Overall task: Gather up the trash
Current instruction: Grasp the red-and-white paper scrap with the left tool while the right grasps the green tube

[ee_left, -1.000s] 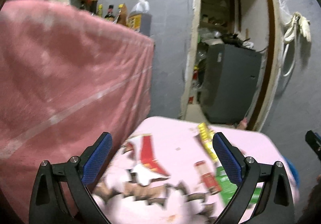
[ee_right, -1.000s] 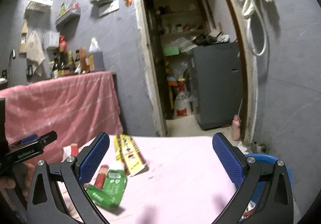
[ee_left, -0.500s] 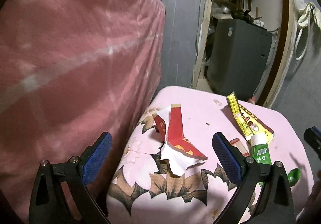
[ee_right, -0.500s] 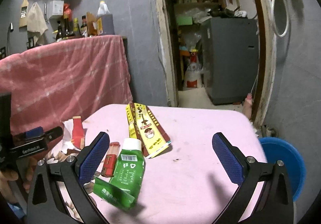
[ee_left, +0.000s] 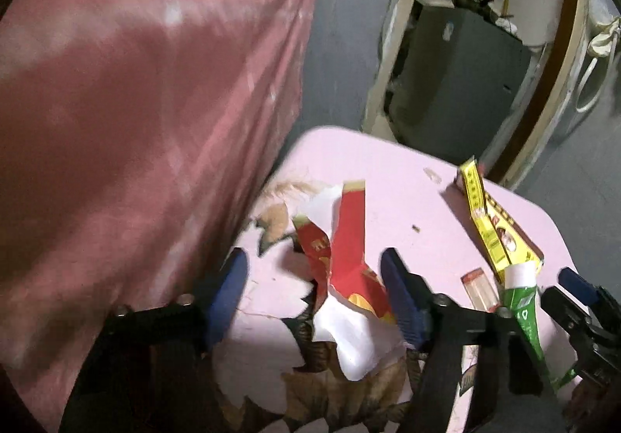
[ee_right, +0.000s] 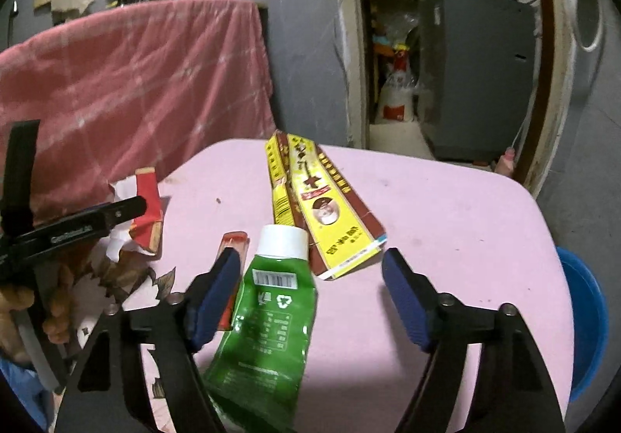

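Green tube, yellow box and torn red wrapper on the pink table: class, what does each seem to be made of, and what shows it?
Green tube: probably soft plastic with a glossy finish; it is squeezed flat and creased, with a white cap.
Yellow box: likely thin printed cardboard; it lies flattened with straight fold lines.
Torn red wrapper: looks like paper; its ragged edges show a white inner side.

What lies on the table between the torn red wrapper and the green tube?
In the right wrist view, a small red packet lies between the torn red wrapper and the green tube, partly hidden by a gripper finger.
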The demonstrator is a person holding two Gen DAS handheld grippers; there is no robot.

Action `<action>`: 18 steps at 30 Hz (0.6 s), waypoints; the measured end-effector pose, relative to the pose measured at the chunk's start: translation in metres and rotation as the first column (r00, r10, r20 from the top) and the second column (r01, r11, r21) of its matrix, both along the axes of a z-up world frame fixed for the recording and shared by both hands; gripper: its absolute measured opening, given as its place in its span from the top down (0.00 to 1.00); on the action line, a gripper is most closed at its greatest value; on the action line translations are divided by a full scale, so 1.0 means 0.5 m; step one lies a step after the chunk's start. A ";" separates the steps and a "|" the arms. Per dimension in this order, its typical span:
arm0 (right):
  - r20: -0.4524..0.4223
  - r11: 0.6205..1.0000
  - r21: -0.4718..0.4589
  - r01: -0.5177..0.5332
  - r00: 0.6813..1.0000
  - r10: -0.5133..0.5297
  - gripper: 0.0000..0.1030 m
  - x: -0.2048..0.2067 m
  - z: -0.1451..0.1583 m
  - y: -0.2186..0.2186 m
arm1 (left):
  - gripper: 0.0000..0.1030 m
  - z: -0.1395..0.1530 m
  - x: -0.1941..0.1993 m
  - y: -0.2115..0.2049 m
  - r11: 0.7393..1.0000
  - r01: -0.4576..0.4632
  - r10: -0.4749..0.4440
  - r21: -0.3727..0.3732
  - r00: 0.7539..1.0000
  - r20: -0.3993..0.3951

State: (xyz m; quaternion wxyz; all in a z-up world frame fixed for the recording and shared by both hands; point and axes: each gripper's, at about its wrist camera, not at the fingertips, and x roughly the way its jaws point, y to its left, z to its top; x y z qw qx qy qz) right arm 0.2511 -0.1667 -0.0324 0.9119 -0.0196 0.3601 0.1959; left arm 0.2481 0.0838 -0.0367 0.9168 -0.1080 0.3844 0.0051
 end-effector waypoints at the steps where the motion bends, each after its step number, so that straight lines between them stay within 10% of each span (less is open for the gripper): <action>1: -0.016 1.000 -0.005 -0.007 1.000 0.007 0.39 0.004 -0.004 0.004 | 0.45 0.004 -0.003 0.001 1.000 -0.001 0.001 0.009 1.000 0.008; 8: -0.082 0.999 -0.015 -0.030 0.996 0.029 0.45 0.019 -0.018 0.015 | 0.80 0.000 -0.002 -0.007 0.998 0.064 -0.064 0.002 0.998 -0.022; 18: -0.160 0.998 0.023 -0.060 0.985 0.063 0.50 0.048 -0.032 0.025 | 0.92 0.004 -0.016 -0.019 0.995 0.095 -0.095 0.001 0.995 -0.006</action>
